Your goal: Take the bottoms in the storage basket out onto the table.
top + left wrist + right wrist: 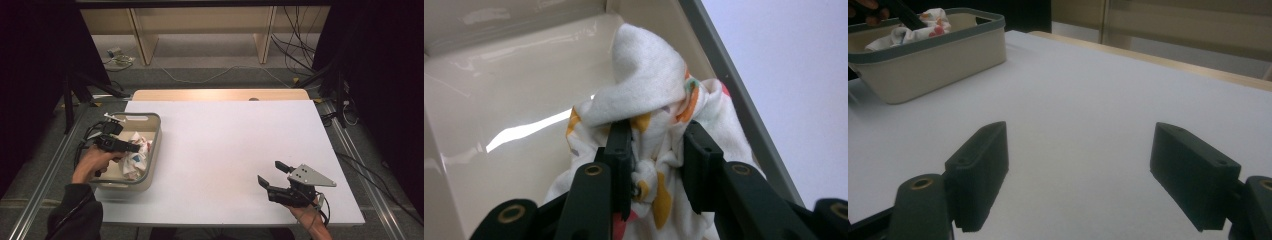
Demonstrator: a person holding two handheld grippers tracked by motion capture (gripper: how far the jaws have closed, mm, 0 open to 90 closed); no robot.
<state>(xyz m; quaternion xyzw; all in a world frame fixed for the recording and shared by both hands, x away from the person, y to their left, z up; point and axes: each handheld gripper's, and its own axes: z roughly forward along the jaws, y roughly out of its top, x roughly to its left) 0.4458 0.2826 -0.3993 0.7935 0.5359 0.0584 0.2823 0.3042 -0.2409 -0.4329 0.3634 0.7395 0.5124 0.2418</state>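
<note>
The cloth [659, 90] is soft white fabric with orange, red and teal patches, bunched into a peaked heap inside the bin [156, 131], against its right wall. My left claw [656, 155] pinches a knotted fold of it between hard black jaws. The bin is a glossy beige plastic tub, rectangular with rounded corners and a grey rim, at the left edge of the matte white table [225, 145]. Well right of the bin, my right claw [1080, 170] hangs wide open over bare tabletop, blocky pads apart.
</note>
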